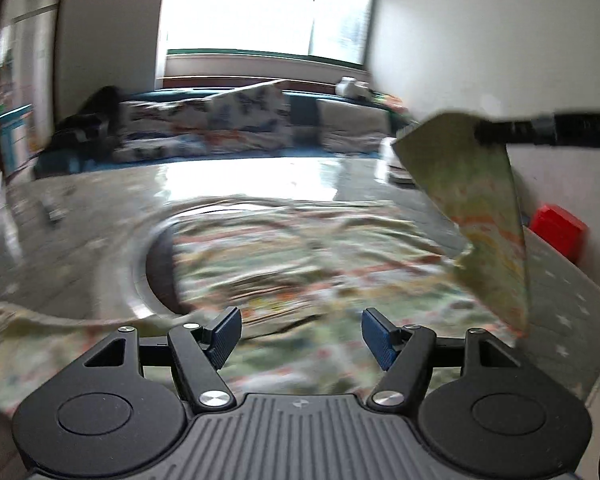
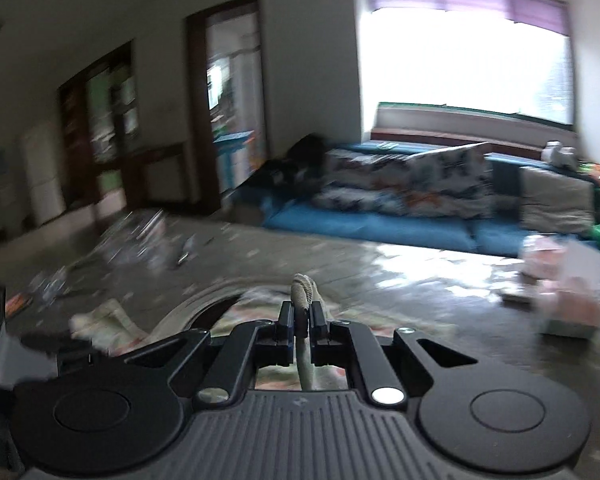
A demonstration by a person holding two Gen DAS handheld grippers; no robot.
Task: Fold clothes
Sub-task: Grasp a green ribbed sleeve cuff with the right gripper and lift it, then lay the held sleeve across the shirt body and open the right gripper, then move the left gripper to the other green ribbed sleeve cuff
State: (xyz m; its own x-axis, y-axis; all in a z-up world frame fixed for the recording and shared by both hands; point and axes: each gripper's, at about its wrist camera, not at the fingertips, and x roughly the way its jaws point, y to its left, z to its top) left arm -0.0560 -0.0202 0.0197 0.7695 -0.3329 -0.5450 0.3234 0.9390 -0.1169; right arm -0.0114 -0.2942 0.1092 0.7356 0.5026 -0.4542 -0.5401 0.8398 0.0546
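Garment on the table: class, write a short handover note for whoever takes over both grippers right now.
Left gripper: jaws open, empty, low over the garment.
Right gripper: jaws shut on a corner of the garment, lifted above the table.
The rest of the patterned garment lies spread and wrinkled on the table.
Done: one corner picked up.
Left: carry that corner across, lay it down, finish the folds.

Blue sofa (image 2: pixel 380 228) with patterned cushions (image 2: pixel 404 184), bright window (image 1: pixel 268 12), red box (image 1: pixel 558 228), dark doorway (image 2: pixel 228 92)
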